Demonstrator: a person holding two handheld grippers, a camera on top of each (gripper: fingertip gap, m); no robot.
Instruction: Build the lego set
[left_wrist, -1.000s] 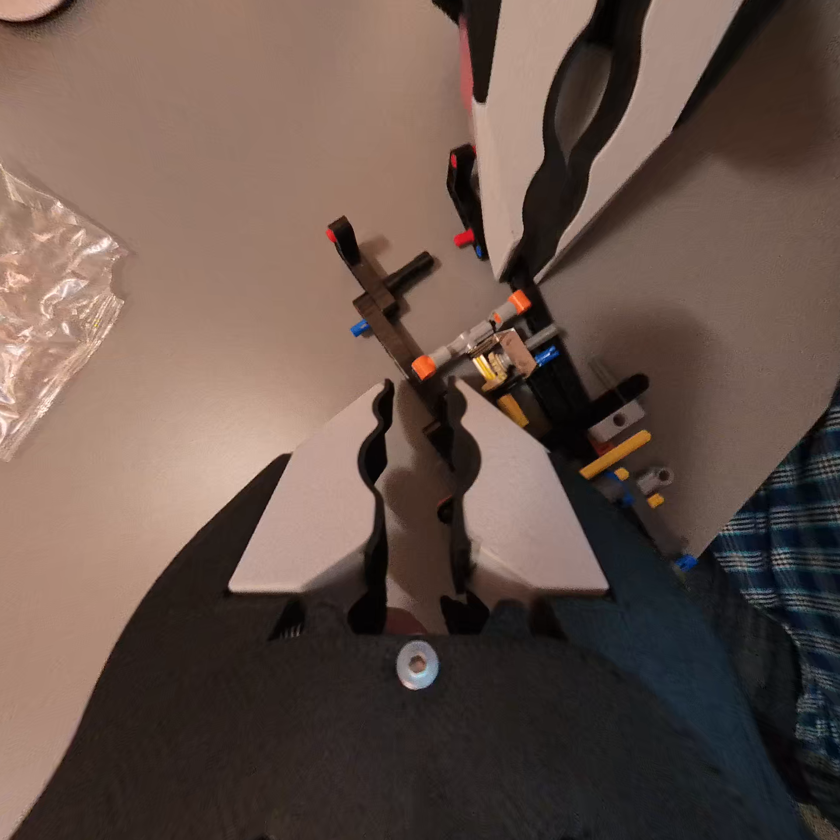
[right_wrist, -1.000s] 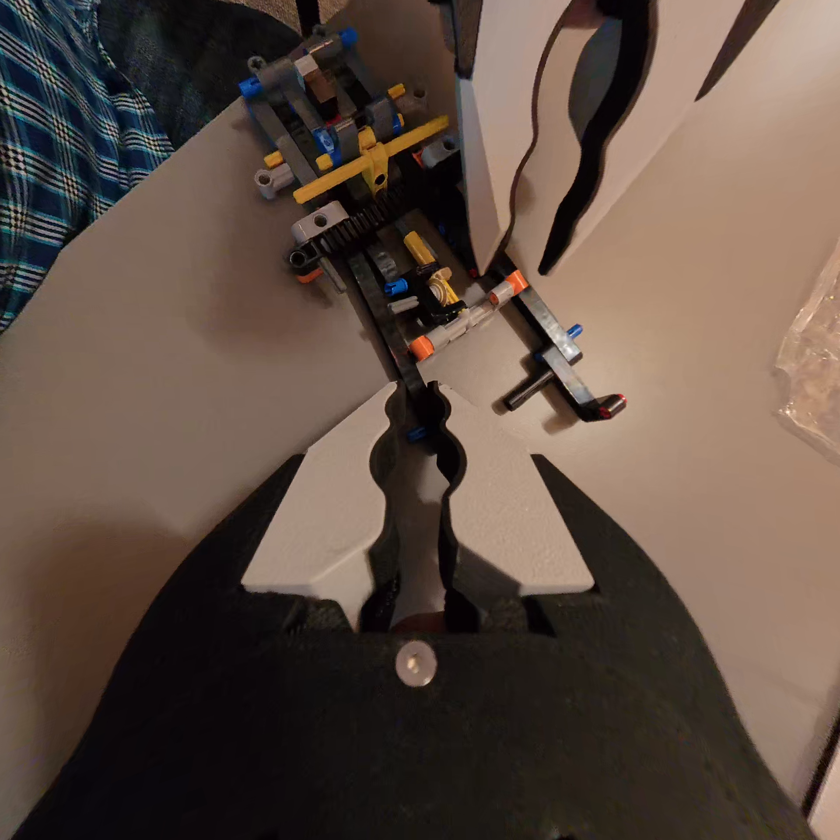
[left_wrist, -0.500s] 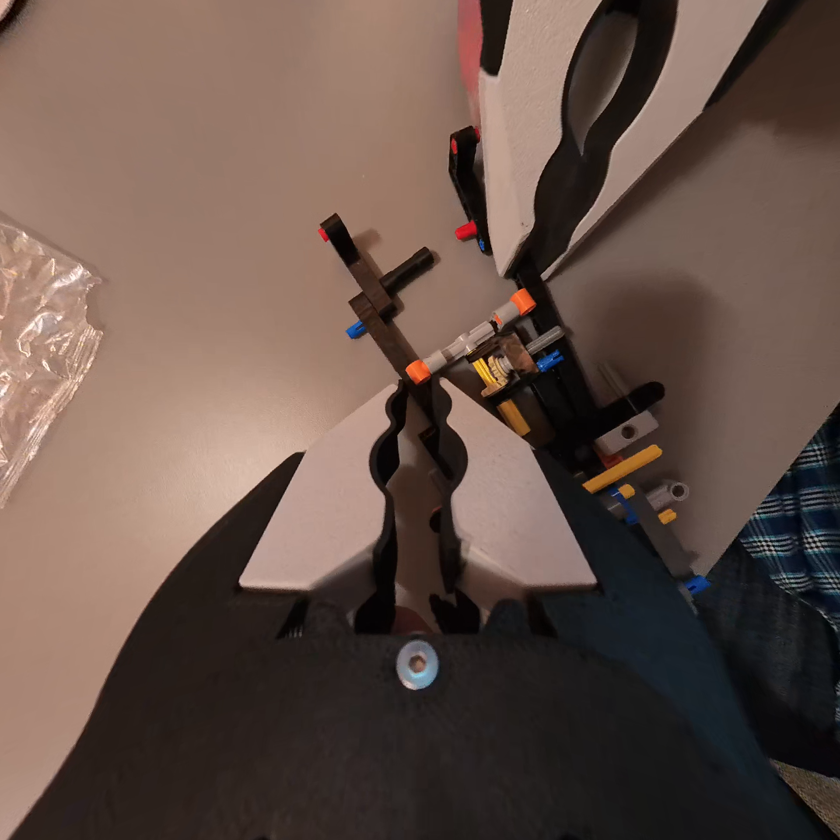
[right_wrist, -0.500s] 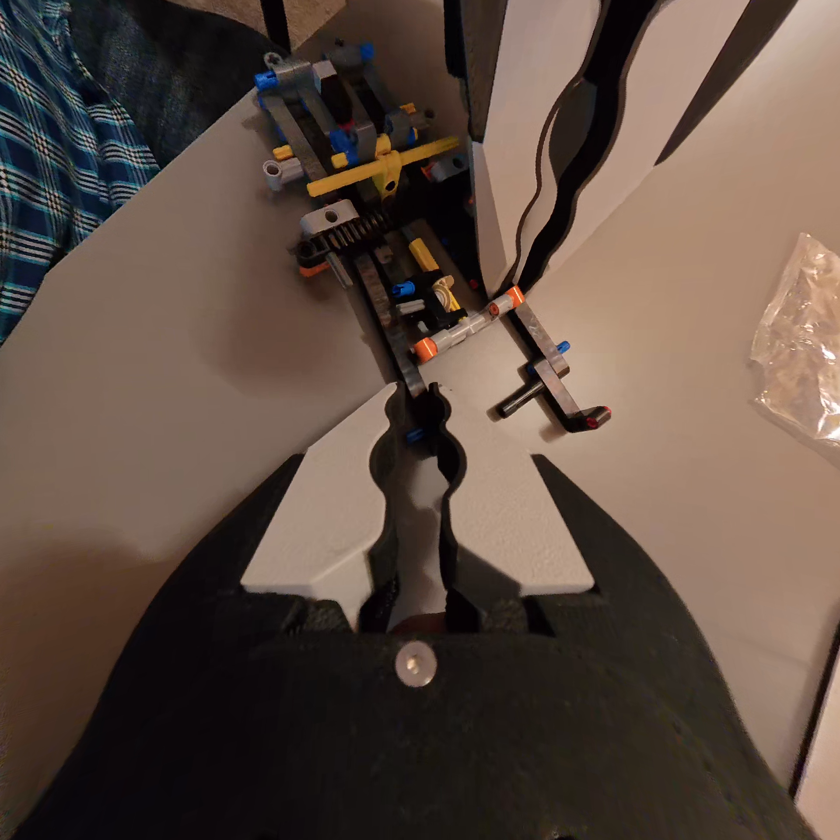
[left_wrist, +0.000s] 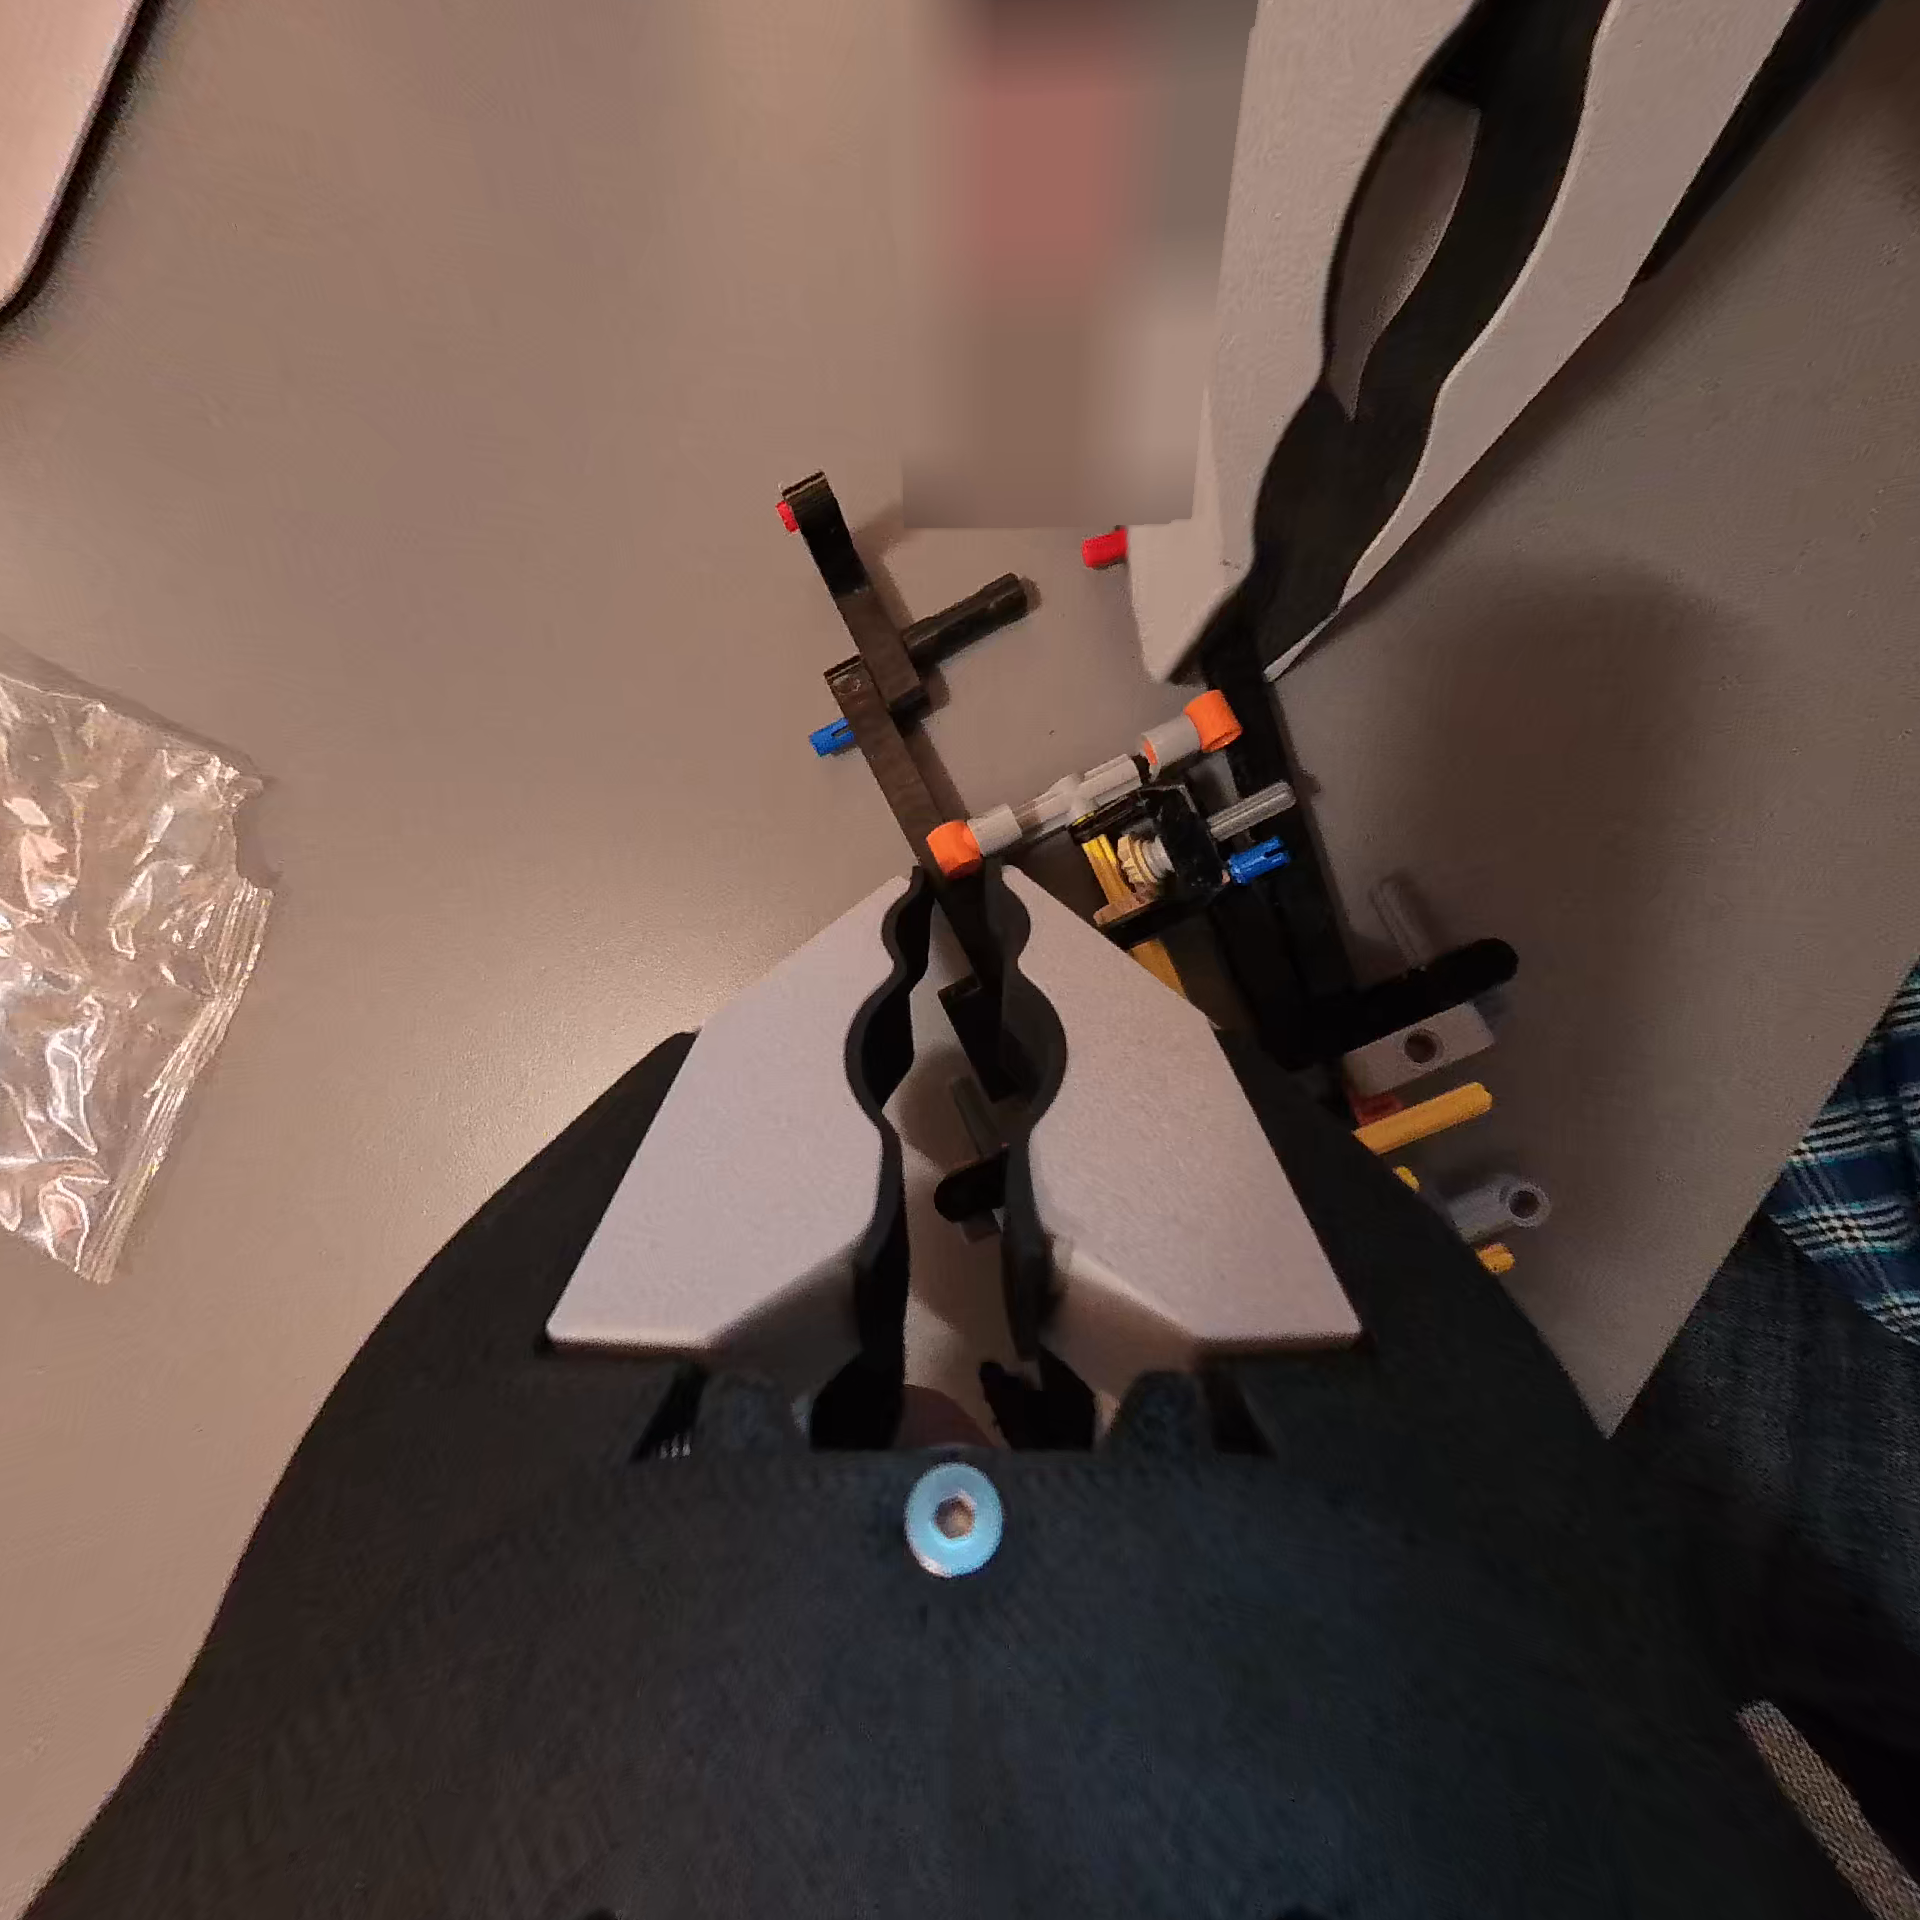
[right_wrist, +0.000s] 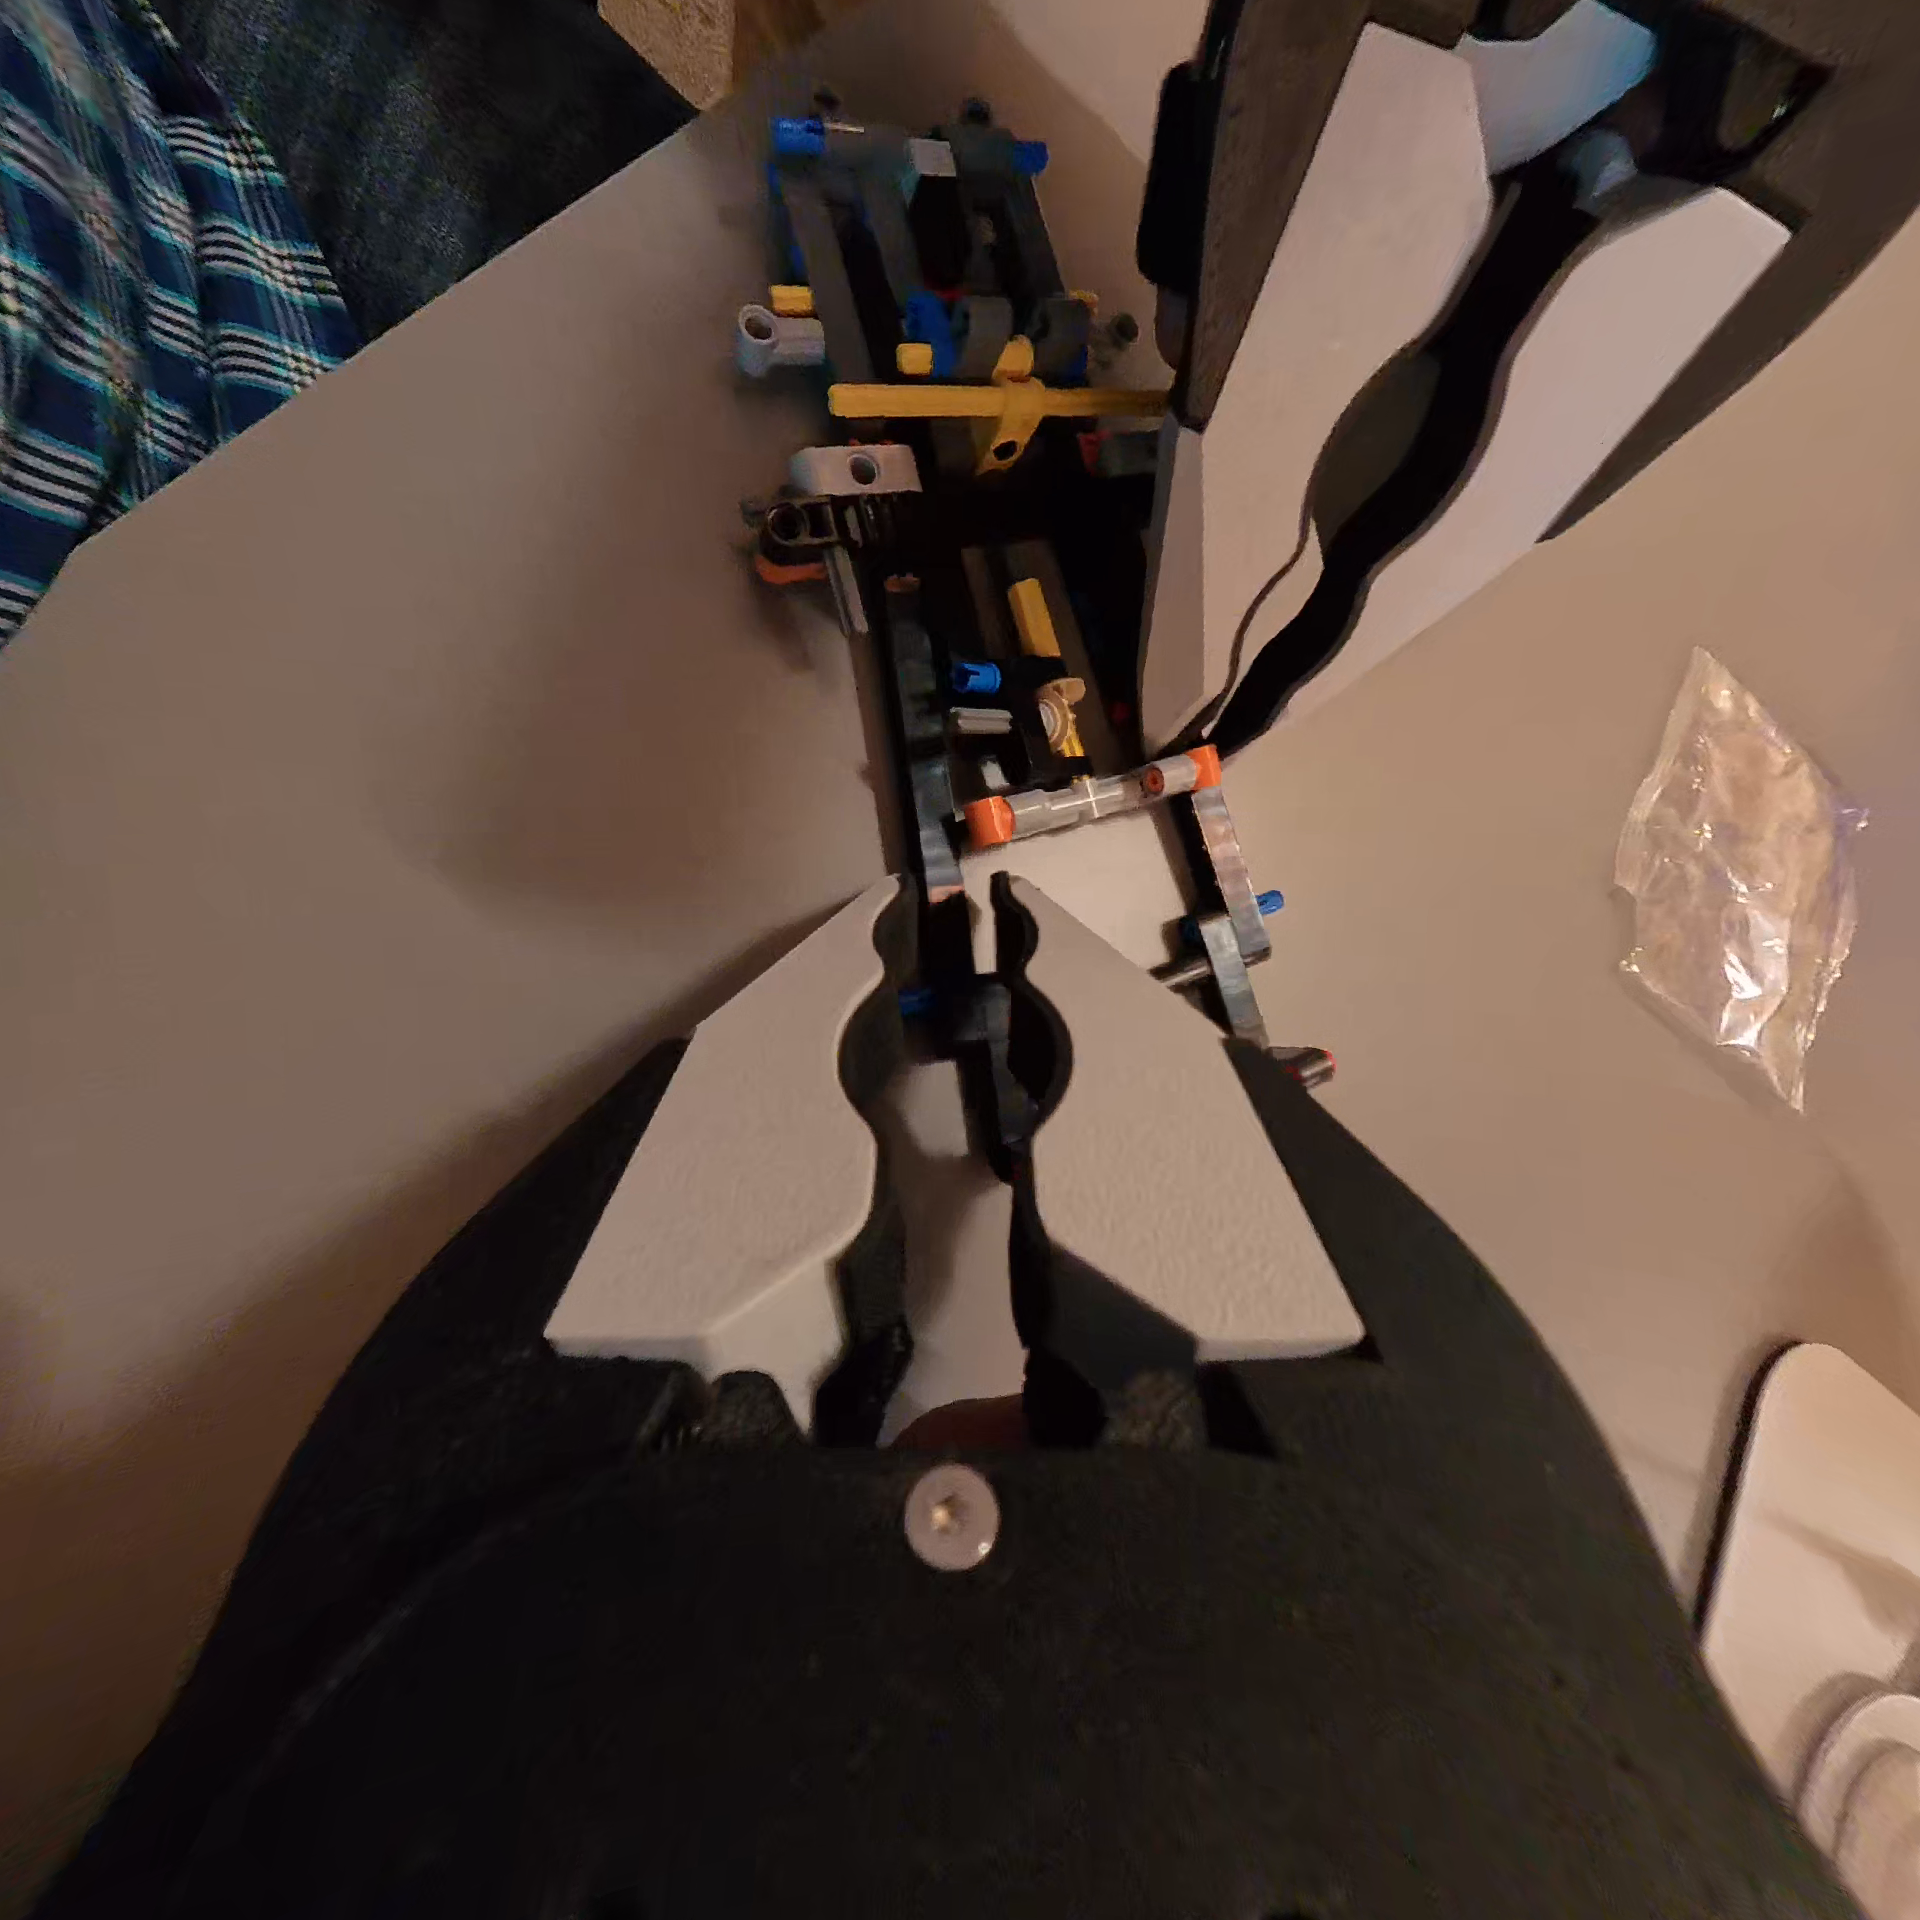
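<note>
A half-built lego model of black beams with yellow, blue and grey parts lies low over the tan table, near its edge. A grey cross axle with orange ends joins its two long black side beams. My left gripper is shut on one black beam. My right gripper is shut on the other black beam of the model. The cross axle lies just beyond its tips. Each view shows the other gripper at the upper right, in the left wrist view and in the right wrist view.
A crumpled clear plastic bag lies on the table on the left gripper's side; it also shows in the right wrist view. A person's plaid clothing is past the table edge. A white object sits at the lower right. The tips of one gripper are about 6 centimetres away from the tips of the other.
Both grippers have slid farther along their beams toward the cross axle. In the right wrist view the model has swung to point straight ahead. The bag has shifted in both views.
</note>
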